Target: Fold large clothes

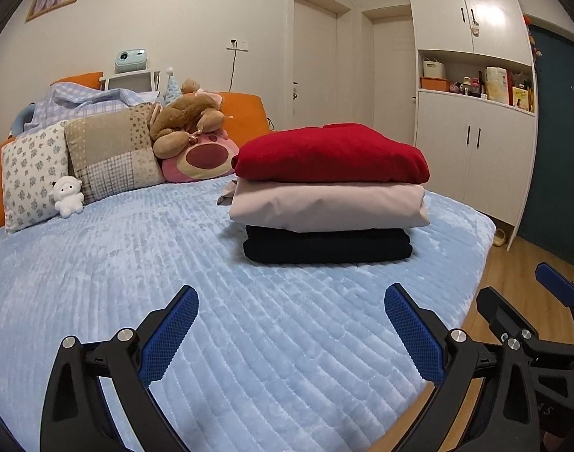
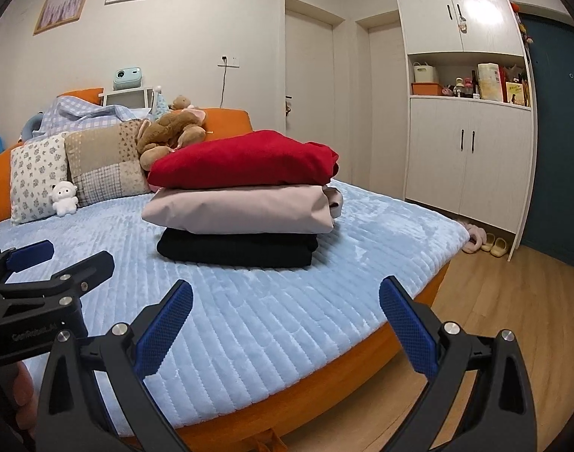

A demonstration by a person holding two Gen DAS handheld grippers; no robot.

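Three folded garments sit stacked on the bed [image 1: 174, 263]: red sweater [image 1: 330, 154] on top, pink garment [image 1: 328, 205] in the middle, black garment [image 1: 326, 245] beneath. Left gripper [image 1: 290, 333] and right gripper [image 2: 285, 329] hang near the bed's edge, fingers spread wide, holding nothing. Risk, as I judge it: the pink layer overhangs the black one, so a careless nudge or lift could tip the stack and undo the folds.

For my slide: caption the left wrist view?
Open left gripper faces three folded garments stacked on the blue bed.
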